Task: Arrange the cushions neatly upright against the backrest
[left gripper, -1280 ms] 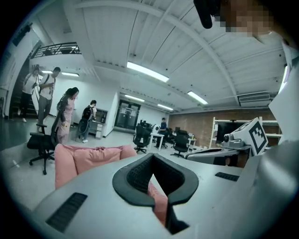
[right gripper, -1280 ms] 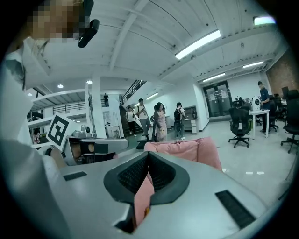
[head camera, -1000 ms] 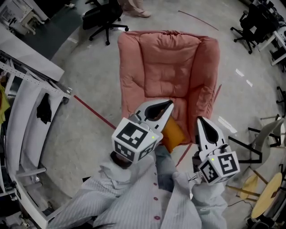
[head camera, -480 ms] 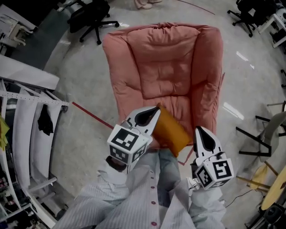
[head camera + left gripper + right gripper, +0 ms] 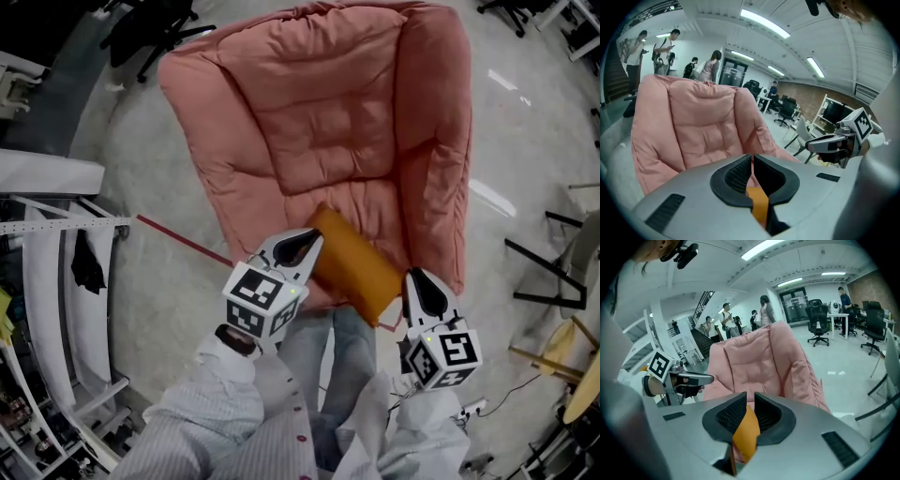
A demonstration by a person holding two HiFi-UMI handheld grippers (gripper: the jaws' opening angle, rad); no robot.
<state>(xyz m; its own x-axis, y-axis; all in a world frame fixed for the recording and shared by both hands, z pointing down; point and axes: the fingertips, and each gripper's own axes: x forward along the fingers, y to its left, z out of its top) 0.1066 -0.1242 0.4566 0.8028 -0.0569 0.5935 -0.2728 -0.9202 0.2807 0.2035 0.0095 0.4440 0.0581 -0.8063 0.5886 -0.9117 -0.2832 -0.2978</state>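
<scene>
An orange cushion (image 5: 354, 264) hangs over the front edge of the pink armchair's seat (image 5: 319, 141), lying flat and slanted rather than upright. My left gripper (image 5: 309, 242) is shut on the cushion's near left edge; orange fabric (image 5: 759, 206) shows pinched between its jaws. My right gripper (image 5: 418, 277) is shut on the cushion's near right corner, with orange fabric (image 5: 746, 431) between its pads. The armchair's padded backrest (image 5: 693, 126) rises ahead, bare of cushions. Each gripper shows in the other's view: the right gripper (image 5: 833, 143), the left gripper (image 5: 686, 378).
A white metal rack (image 5: 56, 272) stands to the left, and a red tape line (image 5: 183, 242) crosses the floor beside it. A black-framed chair (image 5: 553, 262) is at the right. Office chairs (image 5: 818, 324) and several people (image 5: 665, 47) stand far behind the armchair.
Both grippers have carried the orange cushion forward, from in front of the armchair to over the seat's front edge. The armchair now fills more of the head view.
</scene>
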